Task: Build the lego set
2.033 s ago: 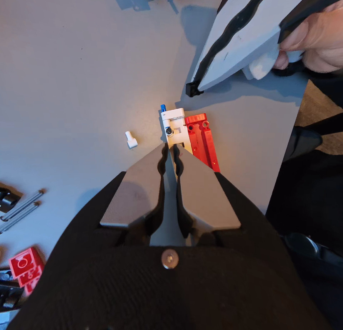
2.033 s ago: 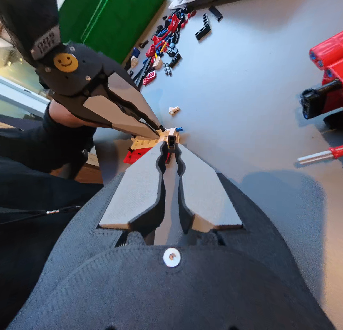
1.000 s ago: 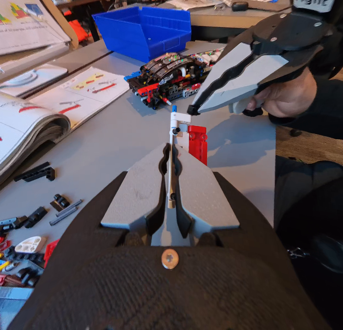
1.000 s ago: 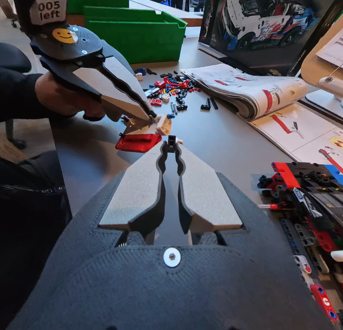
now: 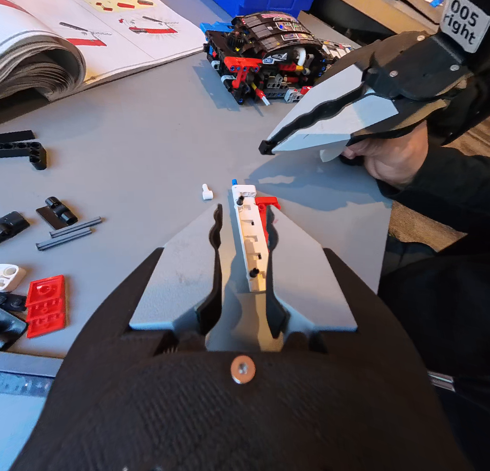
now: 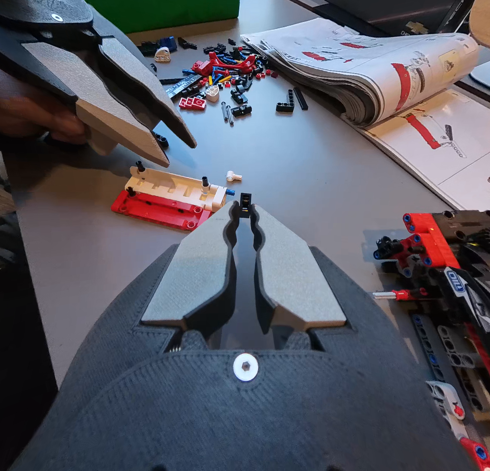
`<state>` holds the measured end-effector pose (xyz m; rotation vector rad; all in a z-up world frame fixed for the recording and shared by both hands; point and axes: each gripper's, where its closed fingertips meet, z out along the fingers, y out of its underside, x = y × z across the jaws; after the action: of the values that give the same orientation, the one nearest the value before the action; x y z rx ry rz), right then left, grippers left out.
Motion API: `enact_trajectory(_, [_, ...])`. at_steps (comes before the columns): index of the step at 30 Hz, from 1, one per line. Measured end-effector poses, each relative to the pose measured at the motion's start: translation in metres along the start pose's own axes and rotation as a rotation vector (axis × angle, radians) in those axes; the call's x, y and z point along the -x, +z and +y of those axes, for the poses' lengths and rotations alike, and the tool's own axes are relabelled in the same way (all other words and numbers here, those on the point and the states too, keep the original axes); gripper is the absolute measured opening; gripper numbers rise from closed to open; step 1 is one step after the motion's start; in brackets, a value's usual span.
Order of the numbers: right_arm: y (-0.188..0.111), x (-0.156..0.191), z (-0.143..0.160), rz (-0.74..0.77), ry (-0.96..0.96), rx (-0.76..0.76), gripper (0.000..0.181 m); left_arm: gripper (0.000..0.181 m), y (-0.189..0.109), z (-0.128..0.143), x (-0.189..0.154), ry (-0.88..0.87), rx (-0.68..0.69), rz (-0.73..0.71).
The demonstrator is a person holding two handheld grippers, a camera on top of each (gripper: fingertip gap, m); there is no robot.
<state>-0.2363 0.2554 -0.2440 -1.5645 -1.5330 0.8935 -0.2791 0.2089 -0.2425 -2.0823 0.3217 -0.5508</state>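
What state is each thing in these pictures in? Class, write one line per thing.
left gripper: open, holding nothing.
right gripper: shut on a small black piece.
white and red panel assembly: lying flat on the table.
small white connector: loose on the table.
instruction booklet: open.
partly built car: unfinished, standing on the table.

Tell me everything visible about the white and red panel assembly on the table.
The white and red panel assembly is a long, glossy plastic piece: a white ribbed panel joined along its length to a red panel with round holes. Black pins stand up from it, and a blue pin sticks out of the white end. It lies flat on the grey table, released, between the open fingers of the left hand-held gripper. A small white connector lies apart from it. The right hand-held gripper holds a small black piece nearby.
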Motion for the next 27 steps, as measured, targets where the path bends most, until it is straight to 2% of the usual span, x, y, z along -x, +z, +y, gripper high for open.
enact_trajectory(7, [0.0045, -0.0016, -0.0001, 0.000, -0.011, 0.013, 0.006, 0.030, 0.0011, -0.0004, 0.0014, 0.083, 0.008, -0.022])
enact_trajectory(12, [0.0078, -0.0021, 0.0027, 0.002, -0.015, 0.039, 0.006, 0.023, 0.0000, -0.0028, -0.0027, 0.050, -0.006, 0.052])
enact_trajectory(27, [0.0077, -0.0024, 0.0027, 0.002, -0.018, 0.038, 0.006, 0.021, -0.0011, -0.0043, -0.0013, 0.018, -0.017, 0.066])
